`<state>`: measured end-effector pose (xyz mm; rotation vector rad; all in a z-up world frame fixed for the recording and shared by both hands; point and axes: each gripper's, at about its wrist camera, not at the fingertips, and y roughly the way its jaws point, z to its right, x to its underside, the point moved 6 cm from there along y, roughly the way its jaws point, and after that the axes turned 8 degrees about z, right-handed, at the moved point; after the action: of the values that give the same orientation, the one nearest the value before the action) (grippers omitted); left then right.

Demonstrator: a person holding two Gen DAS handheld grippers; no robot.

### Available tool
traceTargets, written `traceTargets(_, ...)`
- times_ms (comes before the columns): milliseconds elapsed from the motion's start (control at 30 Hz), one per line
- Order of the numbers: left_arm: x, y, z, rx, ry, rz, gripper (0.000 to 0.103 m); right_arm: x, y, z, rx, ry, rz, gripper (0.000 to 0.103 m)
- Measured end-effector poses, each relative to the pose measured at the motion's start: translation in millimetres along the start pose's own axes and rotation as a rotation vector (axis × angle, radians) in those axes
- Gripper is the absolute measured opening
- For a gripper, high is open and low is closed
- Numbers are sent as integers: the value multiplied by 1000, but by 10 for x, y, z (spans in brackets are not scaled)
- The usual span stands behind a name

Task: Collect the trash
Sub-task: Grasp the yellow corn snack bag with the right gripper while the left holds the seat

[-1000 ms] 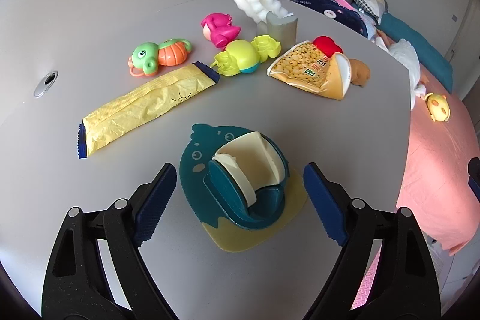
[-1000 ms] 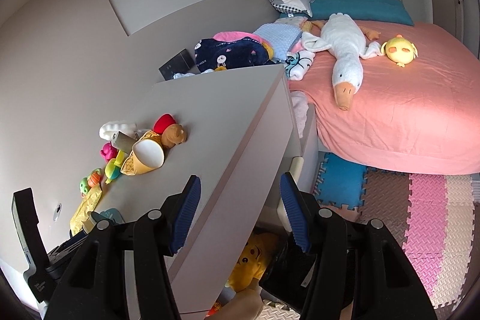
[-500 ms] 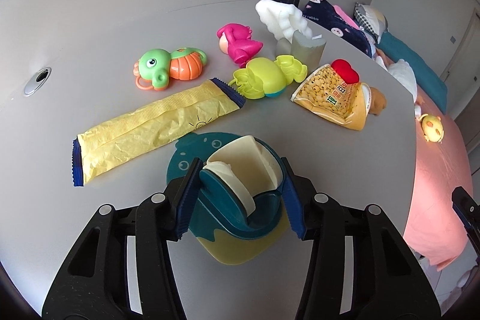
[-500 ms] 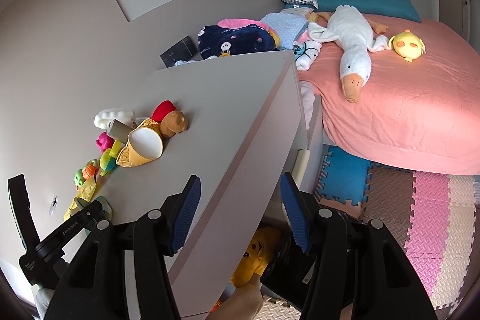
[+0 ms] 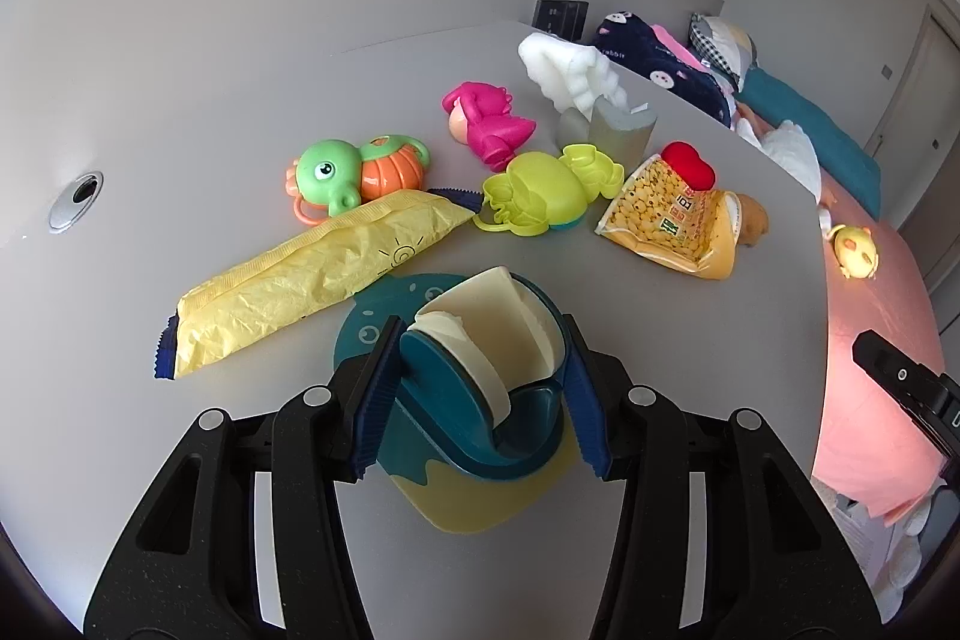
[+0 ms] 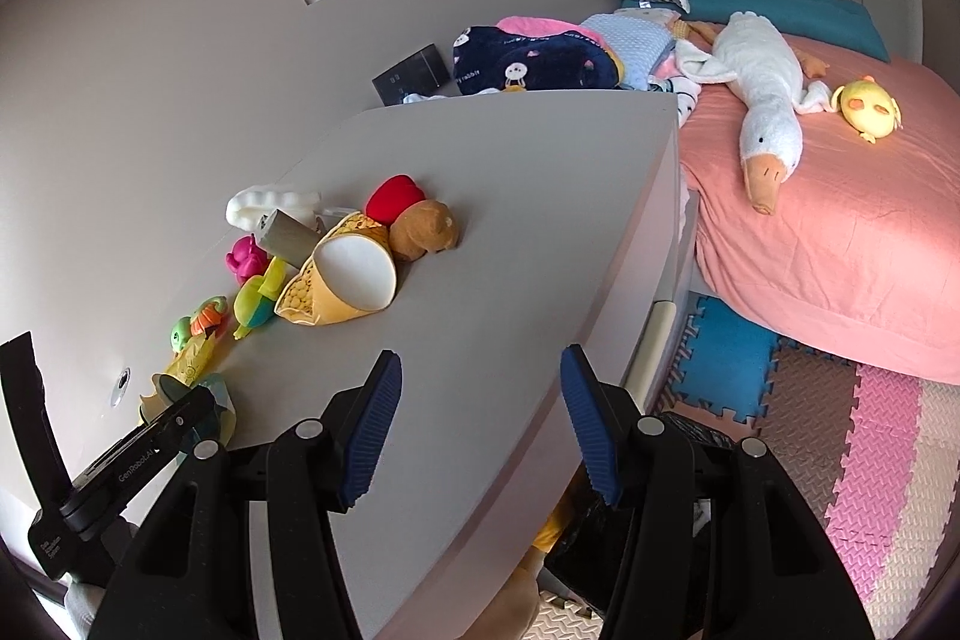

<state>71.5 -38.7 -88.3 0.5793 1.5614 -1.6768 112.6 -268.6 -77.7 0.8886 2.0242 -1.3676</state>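
Since the earlier frame the left tool has closed from wide onto the teal dustpan near the worktop's front edge, a light, rigid, slippery plastic best gripped across its raised handle, while the right tool hangs part-open and empty.

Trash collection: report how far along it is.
Nothing looks collected yet. In hand: the left gripper is shut on the teal dustpan. Left: the yellow wrapper and snack bag lie on the table. The right gripper is open, empty.
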Motion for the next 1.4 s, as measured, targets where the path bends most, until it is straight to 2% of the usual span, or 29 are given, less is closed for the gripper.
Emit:
traceTargets(400, -97, -105, -68, 1, -7, 40, 50, -91, 388, -455, -90, -3, -39, 56)
traceTargets(700, -107, -101, -133, -2, -27, 40, 50, -119, 777, -778, -95, -25, -68, 56)
traceTargets(967, -138, -165, -89, 21, -21, 69, 50, -84, 892, -767, -71, -8, -70, 33)
traceTargets(1233, -136, -220, 0, 34, -8, 83, 50, -100, 744, -730, -111, -9, -33, 22)
traceTargets(1400, -143, -231, 12, 46, -14, 83, 50, -119, 563, -666, -116, 2, 3, 22)
